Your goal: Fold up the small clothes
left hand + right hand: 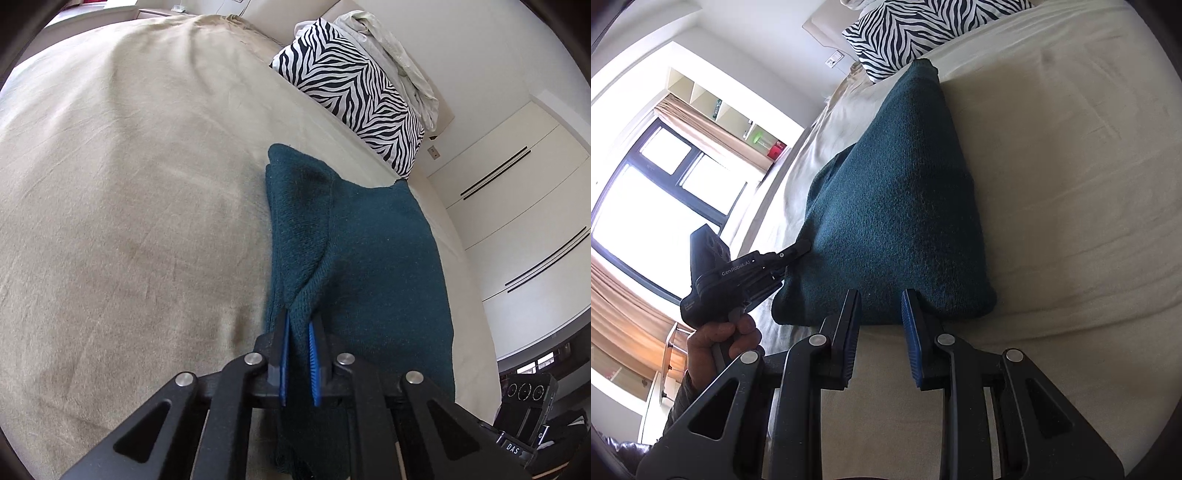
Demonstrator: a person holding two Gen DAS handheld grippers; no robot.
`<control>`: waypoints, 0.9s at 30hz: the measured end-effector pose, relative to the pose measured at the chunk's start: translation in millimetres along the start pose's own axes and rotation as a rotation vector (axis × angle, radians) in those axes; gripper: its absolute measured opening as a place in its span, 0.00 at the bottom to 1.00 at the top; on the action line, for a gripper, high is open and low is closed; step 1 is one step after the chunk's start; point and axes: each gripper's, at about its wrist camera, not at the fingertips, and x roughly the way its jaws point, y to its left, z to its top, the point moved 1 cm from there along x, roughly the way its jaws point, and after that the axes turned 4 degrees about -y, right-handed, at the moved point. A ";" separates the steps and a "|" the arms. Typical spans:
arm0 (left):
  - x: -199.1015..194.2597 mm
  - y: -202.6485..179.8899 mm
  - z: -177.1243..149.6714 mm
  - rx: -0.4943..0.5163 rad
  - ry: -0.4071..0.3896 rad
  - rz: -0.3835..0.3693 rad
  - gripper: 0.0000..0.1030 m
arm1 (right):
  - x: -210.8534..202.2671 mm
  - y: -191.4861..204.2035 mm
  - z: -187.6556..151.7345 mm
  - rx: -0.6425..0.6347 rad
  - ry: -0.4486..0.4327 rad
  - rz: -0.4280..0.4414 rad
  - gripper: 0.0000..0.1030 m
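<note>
Right wrist view: white lettering "GenRobot.AI" runs along the black body of the left gripper (803,245), on its upper side rail. A second, smaller white mark sits lower on the same housing, near the handle; too small to read.

Left wrist view: "DAS" in white capitals on a small black tab (513,448) at the lower right edge. A single letter, apparently "G", on the black device (528,402) just beside it; uncertain.
</note>
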 end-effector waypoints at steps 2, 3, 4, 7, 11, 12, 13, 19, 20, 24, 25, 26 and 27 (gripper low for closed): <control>1.8 3.2 4.4 -0.013 0.001 -0.007 0.11 | 0.7 3.9 4.0 -0.001 0.004 0.006 0.22; 1.2 3.0 7.3 -0.009 -0.002 -0.003 0.11 | -1.8 7.7 8.4 -0.017 -0.007 0.013 0.22; -0.1 1.6 9.4 0.006 -0.009 0.009 0.11 | -4.6 13.4 15.0 -0.038 -0.025 0.017 0.22; 3.5 -5.7 9.5 0.070 -0.010 0.051 0.11 | -4.5 28.1 47.7 -0.071 -0.057 0.037 0.22; 4.6 -10.1 4.8 0.098 -0.022 0.073 0.11 | 31.1 42.5 106.5 -0.063 -0.018 0.110 0.27; 4.2 -10.1 4.5 0.097 -0.025 0.072 0.12 | 43.9 40.6 120.1 -0.035 -0.007 0.112 0.32; 3.9 -9.7 4.1 0.097 -0.028 0.068 0.12 | 58.3 36.5 133.3 -0.003 0.012 0.129 0.36; -2.2 1.5 3.0 0.097 -0.022 0.048 0.36 | 113.7 -30.6 156.0 0.236 0.097 0.178 0.23; -4.9 2.1 2.9 0.090 -0.021 0.042 0.38 | 109.8 -43.1 154.1 0.288 0.084 0.218 0.16; -39.6 -41.2 1.3 0.222 -0.157 0.153 0.38 | 73.7 -52.6 143.6 0.303 -0.011 0.198 0.19; -47.3 -57.0 0.5 0.256 -0.188 0.142 0.38 | 62.6 -48.0 140.4 0.287 -0.029 0.183 0.20; -50.1 -71.5 -0.6 0.281 -0.197 0.114 0.38 | 53.0 -43.1 136.0 0.290 -0.041 0.208 0.22; -45.9 -84.8 -2.4 0.312 -0.180 0.084 0.38 | 47.2 -38.5 131.1 0.298 -0.042 0.257 0.23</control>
